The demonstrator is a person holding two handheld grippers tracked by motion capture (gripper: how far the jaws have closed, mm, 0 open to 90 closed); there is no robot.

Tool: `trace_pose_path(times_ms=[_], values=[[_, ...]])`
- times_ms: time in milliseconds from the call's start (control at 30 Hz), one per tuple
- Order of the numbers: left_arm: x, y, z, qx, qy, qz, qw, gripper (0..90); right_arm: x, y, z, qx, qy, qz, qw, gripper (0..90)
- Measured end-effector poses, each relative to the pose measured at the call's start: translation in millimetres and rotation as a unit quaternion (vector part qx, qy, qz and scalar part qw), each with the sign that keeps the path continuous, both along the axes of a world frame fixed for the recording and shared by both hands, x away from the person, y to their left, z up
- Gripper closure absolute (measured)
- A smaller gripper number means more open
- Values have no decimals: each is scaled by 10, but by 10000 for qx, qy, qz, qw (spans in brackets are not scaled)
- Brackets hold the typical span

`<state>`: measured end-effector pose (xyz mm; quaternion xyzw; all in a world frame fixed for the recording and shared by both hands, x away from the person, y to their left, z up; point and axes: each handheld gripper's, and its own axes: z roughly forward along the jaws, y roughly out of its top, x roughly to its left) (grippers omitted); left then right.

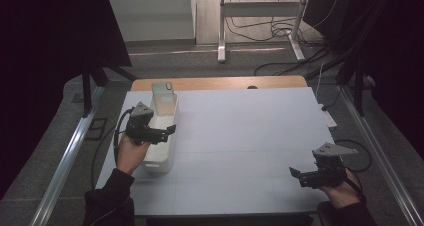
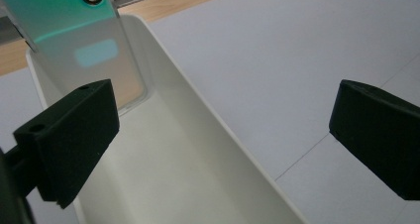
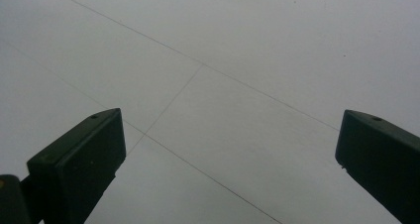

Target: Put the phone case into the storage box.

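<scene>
Now we hold our left gripper (image 1: 167, 132) just over the long white bin (image 1: 162, 156) at the left side of the desk (image 1: 240, 136), its fingers (image 2: 74, 135) spread wide and gripping nothing; in the left gripper view one finger hangs above the bin's hollow and the other above the desk beside its wall. A smartphone (image 2: 81, 40) with a pale, glossy green back leans upright against the bin's far end. Our right gripper (image 1: 300, 176) hovers well apart at the near right corner, fingers (image 3: 74, 159) likewise open and empty.
</scene>
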<state>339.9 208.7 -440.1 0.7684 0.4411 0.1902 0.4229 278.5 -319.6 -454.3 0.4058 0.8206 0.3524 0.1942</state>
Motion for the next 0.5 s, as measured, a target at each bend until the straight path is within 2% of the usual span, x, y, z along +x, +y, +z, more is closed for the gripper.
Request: trace_pose_path(times_ms=[500], values=[[-198, 27, 11, -34, -46, 28, 10000, 0, 4, -1, -1, 14, 24, 32, 10000, 0]])
